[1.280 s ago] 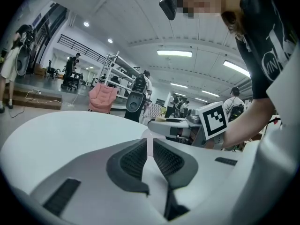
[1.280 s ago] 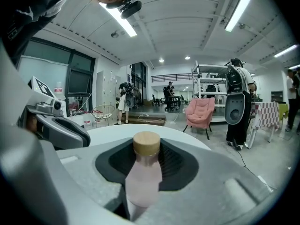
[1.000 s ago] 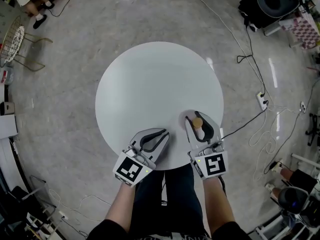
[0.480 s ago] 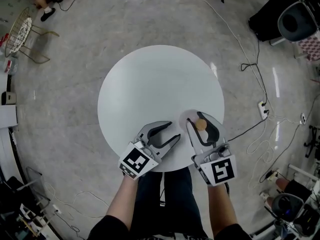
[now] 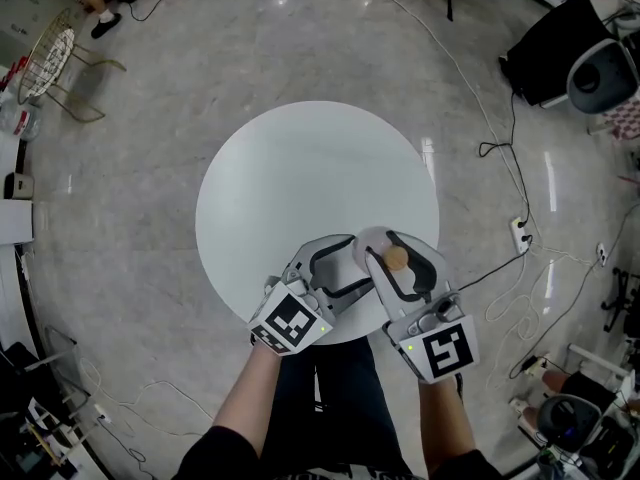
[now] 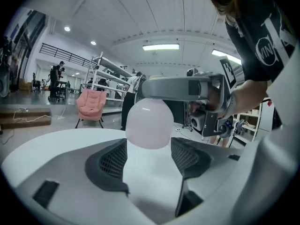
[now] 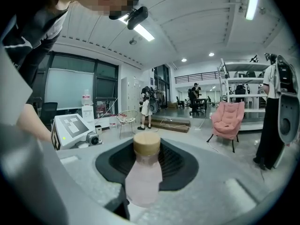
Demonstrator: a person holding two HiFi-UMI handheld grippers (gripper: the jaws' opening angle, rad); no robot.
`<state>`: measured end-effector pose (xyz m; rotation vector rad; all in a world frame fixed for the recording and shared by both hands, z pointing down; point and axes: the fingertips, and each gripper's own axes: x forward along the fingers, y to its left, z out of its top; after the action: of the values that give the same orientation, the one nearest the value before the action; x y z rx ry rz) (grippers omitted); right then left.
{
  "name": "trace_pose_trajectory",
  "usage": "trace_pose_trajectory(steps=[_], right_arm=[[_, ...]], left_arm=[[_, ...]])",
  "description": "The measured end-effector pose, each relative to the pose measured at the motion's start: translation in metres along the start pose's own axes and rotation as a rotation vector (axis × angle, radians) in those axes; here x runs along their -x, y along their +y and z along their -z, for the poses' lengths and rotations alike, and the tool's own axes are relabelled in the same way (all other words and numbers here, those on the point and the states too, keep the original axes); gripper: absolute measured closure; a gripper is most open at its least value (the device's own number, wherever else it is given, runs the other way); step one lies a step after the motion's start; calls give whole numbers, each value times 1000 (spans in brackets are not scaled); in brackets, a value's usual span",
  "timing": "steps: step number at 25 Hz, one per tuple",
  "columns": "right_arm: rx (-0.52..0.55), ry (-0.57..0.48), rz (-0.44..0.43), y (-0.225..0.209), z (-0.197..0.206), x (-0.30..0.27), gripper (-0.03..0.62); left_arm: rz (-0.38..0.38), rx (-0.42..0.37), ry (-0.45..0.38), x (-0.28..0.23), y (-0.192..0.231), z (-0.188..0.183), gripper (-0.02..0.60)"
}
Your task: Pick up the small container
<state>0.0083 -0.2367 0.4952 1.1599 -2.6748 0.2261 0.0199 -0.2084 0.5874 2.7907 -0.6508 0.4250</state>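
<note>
Left gripper had swung in across the near edge of the white round table toward its partner, and its jaws had just been opening, from closed to spread wide; right gripper had come up off the tabletop with its load. Right jaws were clenched on the small translucent pinkish container with a round cork-coloured lid, pads on either side of the body below the lid, container upright. In the left gripper view the container hung clear above the table, its rounded bottom level with the left jaw tips and between them, no pad pressing on it as far as could be told. Left gripper therefore released, holding nothing. Judgement: pick-up looked all but done, the lift resting on the right grip alone. To do it well, the right squeeze should hold steady and the rise go straight, lid uppermost, since the body looked smooth and rounded and could slide down through the pads if the grip slackened. If the left was meant to steady it, its jaws should close slowly and squarely on the widest part of the body, not nudge it sideways against the right pads. Risk: a bump from the left tips twisting the container loose
</note>
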Motion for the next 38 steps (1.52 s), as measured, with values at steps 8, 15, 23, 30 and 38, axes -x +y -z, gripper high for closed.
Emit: trace_pose_trajectory(steps=[8, 15, 23, 30, 38], right_arm=[[43, 5, -42, 8, -19, 2, 464], [69, -11, -76, 7, -45, 12, 464], [78, -37, -132, 18, -74, 23, 464], [86, -55, -152, 19, -105, 33, 464], [109, -61, -169, 22, -136, 35, 464]], left_arm=[[-18, -20, -13, 0, 0, -13, 302], [-10, -26, -61, -1, -6, -39, 302], [3, -59, -106, 10, -18, -70, 302], [-1, -77, -146, 21, -23, -104, 302], [-11, -90, -163, 34, -20, -135, 302]])
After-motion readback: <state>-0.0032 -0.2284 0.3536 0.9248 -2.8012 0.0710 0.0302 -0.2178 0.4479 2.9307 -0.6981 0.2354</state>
